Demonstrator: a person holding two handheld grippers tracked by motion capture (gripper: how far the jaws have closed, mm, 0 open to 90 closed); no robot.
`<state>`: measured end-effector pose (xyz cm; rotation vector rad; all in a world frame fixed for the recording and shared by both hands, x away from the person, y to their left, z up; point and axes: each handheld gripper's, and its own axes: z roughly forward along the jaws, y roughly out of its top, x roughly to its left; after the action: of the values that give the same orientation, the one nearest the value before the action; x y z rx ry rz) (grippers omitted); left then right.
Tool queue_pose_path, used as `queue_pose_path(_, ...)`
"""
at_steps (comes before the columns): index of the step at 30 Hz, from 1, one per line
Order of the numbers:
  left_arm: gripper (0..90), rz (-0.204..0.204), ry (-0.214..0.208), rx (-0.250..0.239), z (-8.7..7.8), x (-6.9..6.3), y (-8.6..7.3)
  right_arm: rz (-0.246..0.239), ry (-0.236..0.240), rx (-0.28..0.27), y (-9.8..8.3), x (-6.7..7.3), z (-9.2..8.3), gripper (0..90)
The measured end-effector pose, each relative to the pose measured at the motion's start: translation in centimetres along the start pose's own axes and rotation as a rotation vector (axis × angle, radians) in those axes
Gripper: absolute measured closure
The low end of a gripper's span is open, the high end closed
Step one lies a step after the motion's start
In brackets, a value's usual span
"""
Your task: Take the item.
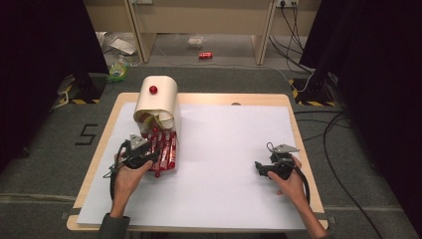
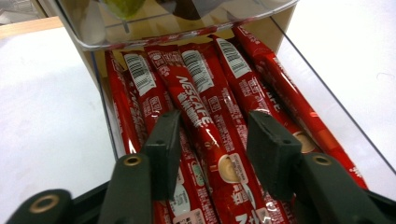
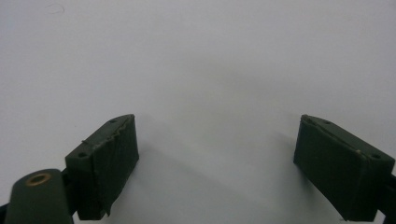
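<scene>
Several red Nescafe coffee sticks point(image 2: 201, 88) lie side by side in a clear drawer point(image 2: 327, 84) pulled out of a cream dispenser box point(image 1: 158, 102) with a red knob. In the high view the sticks point(image 1: 166, 149) sit at the table's left. My left gripper point(image 2: 212, 121) hangs low over the drawer, its jaws straddling one or two sticks with a gap on each side. From above, the left gripper point(image 1: 151, 157) is at the drawer's near end. My right gripper point(image 3: 217, 123) is open over bare white sheet; in the high view the right gripper point(image 1: 260, 167) rests at the right and points left.
A white sheet point(image 1: 224, 149) covers most of the wooden table point(image 1: 298, 144). A clear upper bin point(image 2: 177, 28) overhangs the drawer's far end. Cables point(image 1: 338, 164) trail on the floor at the right, and a red can point(image 1: 205, 55) lies beyond the table.
</scene>
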<state>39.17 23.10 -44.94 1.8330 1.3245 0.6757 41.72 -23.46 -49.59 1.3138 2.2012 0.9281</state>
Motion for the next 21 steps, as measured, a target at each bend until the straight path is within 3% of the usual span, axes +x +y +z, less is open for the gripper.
queue_pose_path(3,59.5,0.002,0.011,-0.003,-0.09,0.15,-0.08,0.000,0.000,0.000,0.00,0.00,0.00,14.0)
queue_pose_path(12,67.8,0.056,0.054,0.007,0.11,-0.11,-0.35,-0.001,-0.001,0.000,0.00,0.01,0.00,14.1)
queue_pose_path(16,80.6,0.051,0.027,-0.010,0.17,0.03,-0.56,-0.001,-0.001,0.000,0.00,0.02,-0.01,14.1)
queue_pose_path(21,83.7,0.055,0.030,-0.029,-0.22,-0.15,-0.41,-0.001,-0.001,0.000,0.00,0.01,0.00,14.0)
